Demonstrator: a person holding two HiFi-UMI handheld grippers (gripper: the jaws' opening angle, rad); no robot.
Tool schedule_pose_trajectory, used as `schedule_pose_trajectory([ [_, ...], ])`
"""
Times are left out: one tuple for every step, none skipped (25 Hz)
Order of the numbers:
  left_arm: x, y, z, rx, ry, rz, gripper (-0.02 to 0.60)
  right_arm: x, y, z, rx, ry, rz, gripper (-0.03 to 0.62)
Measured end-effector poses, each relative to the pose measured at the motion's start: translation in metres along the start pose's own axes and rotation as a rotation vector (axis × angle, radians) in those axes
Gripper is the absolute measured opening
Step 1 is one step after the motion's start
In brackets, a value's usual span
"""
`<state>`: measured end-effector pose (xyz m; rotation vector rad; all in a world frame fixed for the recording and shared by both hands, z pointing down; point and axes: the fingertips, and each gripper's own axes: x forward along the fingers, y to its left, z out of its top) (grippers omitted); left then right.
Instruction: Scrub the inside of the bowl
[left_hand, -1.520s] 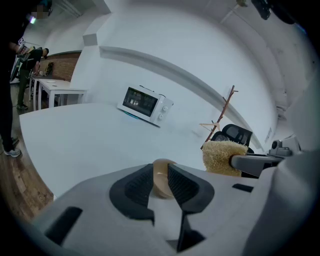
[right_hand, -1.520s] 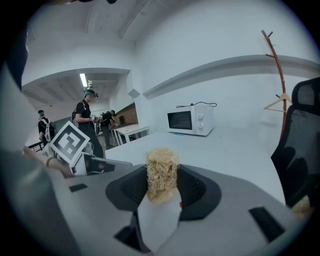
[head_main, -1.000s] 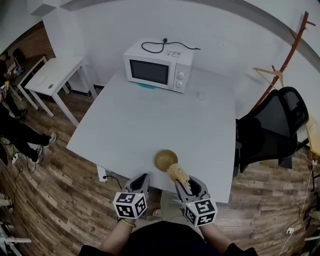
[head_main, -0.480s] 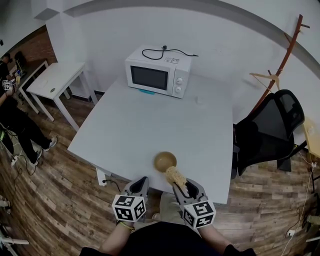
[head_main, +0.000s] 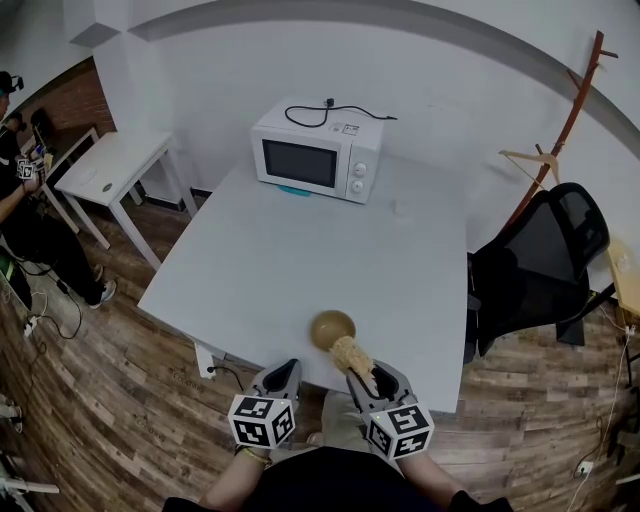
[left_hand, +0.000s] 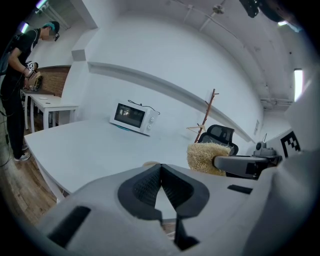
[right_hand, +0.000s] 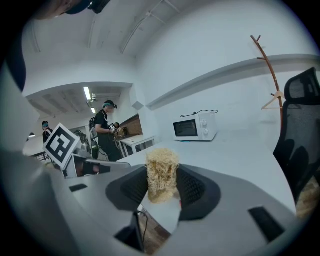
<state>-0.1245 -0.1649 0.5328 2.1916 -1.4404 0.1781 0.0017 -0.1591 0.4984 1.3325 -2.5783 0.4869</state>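
Observation:
A tan wooden bowl (head_main: 332, 328) sits near the front edge of the grey table (head_main: 300, 260). My right gripper (head_main: 366, 375) is shut on a straw-coloured loofah scrubber (head_main: 352, 354), which sticks up between its pads (right_hand: 161, 172) just in front of the bowl. My left gripper (head_main: 280, 378) hangs below the table's front edge, left of the bowl, shut with nothing between its fingers (left_hand: 161, 182). In the left gripper view the scrubber (left_hand: 207, 157) shows at the right, and only a sliver of the bowl's rim (left_hand: 149, 163) peeks over the jaws.
A white microwave (head_main: 316, 150) with a black cord on top stands at the table's far side. A black office chair (head_main: 540, 265) and a wooden coat stand (head_main: 565, 130) are to the right. A small white table (head_main: 110, 165) and a person (head_main: 25, 215) are at the left.
Both grippers have drawn slightly back toward me and lower in view. The left gripper's jaws have finished closing. The scrubber stays in the right gripper.

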Motion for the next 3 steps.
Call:
schedule_pose_trajectory([
  [0.0003,-0.0001,-0.0003,0.001,0.001,-0.001,0.018,0.0,0.0,-0.0003,0.001,0.0,0.0,0.166],
  [0.0007,-0.0002,-0.0006,0.001,0.002,-0.002,0.018,0.0,0.0,-0.0007,0.003,0.0,-0.001,0.166],
  [0.0011,-0.0004,-0.0009,0.001,0.003,-0.004,0.018,0.0,-0.0001,-0.001,0.004,0.0,-0.001,0.166],
])
